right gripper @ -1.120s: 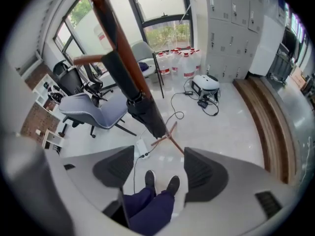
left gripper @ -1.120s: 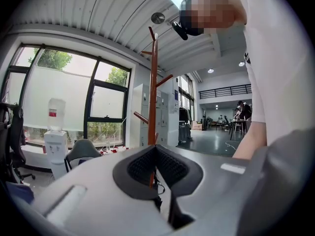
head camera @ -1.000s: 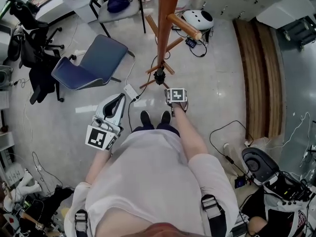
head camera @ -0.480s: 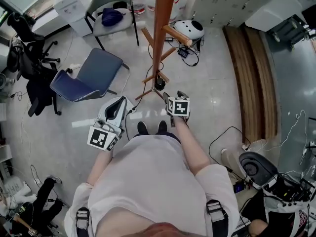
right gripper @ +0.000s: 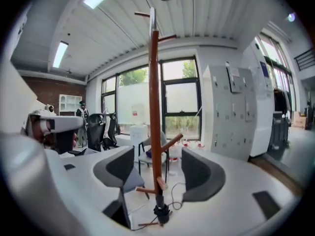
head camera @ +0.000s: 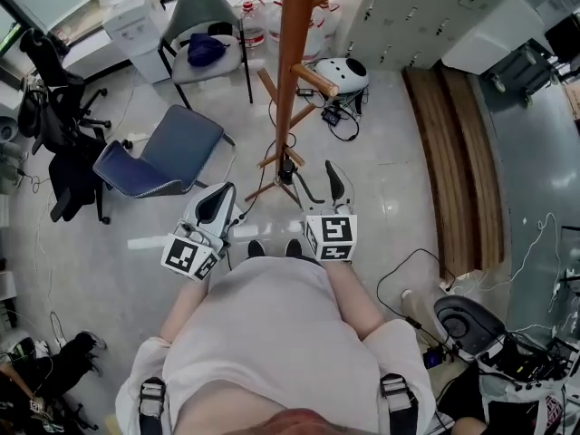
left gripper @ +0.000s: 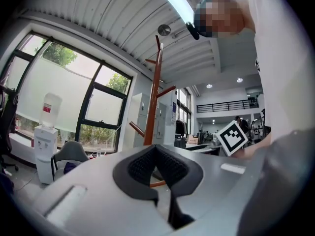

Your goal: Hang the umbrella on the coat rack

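Note:
The brown wooden coat rack (head camera: 295,62) rises straight ahead of me, with short pegs angling off its pole (right gripper: 154,107). A dark folded umbrella (head camera: 287,167) hangs low against the pole, below a lower peg (right gripper: 161,212); which peg holds its strap I cannot tell. My right gripper (head camera: 317,185) is open and holds nothing. It sits a short way back from the rack and frames the pole between its fingers (right gripper: 158,173). My left gripper (head camera: 217,205) is shut on nothing, off to the left of the rack, its pads meeting in a point (left gripper: 156,157).
A blue chair (head camera: 159,152) stands left of the rack and a grey chair (head camera: 201,16) with a blue bag stands behind it. Black office chairs (head camera: 63,125) are at far left. A white round device (head camera: 342,72) and cables lie behind the rack. Wooden planks (head camera: 458,161) run along the right.
My right gripper has drawn back from the umbrella at the rack's base toward my body, and its open fingers now show. The left gripper has barely moved. My view has tilted up.

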Action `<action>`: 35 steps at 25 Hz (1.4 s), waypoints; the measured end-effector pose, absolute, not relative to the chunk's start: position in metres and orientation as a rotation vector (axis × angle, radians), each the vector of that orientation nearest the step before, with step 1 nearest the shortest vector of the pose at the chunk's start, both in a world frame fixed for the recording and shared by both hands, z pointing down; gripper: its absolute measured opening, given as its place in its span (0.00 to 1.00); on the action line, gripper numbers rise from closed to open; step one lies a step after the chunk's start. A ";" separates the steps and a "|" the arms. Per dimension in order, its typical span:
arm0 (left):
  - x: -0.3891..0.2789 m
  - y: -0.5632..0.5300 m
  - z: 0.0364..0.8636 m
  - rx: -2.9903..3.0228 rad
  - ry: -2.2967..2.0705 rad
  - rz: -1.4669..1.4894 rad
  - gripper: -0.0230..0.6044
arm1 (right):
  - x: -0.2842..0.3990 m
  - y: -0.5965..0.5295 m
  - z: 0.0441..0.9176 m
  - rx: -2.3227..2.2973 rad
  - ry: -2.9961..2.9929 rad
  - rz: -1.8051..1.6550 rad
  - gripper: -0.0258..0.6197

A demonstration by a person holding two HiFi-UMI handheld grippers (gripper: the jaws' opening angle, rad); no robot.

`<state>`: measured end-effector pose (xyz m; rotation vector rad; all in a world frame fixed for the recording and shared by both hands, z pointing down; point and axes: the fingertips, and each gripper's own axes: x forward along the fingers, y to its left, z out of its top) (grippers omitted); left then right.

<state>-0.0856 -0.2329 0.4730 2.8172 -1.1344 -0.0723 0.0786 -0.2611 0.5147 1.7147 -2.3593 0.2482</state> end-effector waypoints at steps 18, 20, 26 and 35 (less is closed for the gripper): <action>-0.070 -0.233 0.432 2.879 -1.218 -0.164 0.05 | 0.091 -0.226 0.452 1.779 -2.488 0.064 0.05; -0.068 -0.230 0.429 2.900 -1.219 -0.171 0.05 | 0.090 -0.224 0.451 1.779 -2.494 0.069 0.05; -0.059 -0.223 0.420 2.916 -1.203 -0.187 0.05 | 0.091 -0.220 0.447 1.751 -2.534 0.092 0.05; -0.052 -0.223 0.419 2.923 -1.201 -0.197 0.05 | 0.093 -0.220 0.455 1.725 -2.540 0.109 0.05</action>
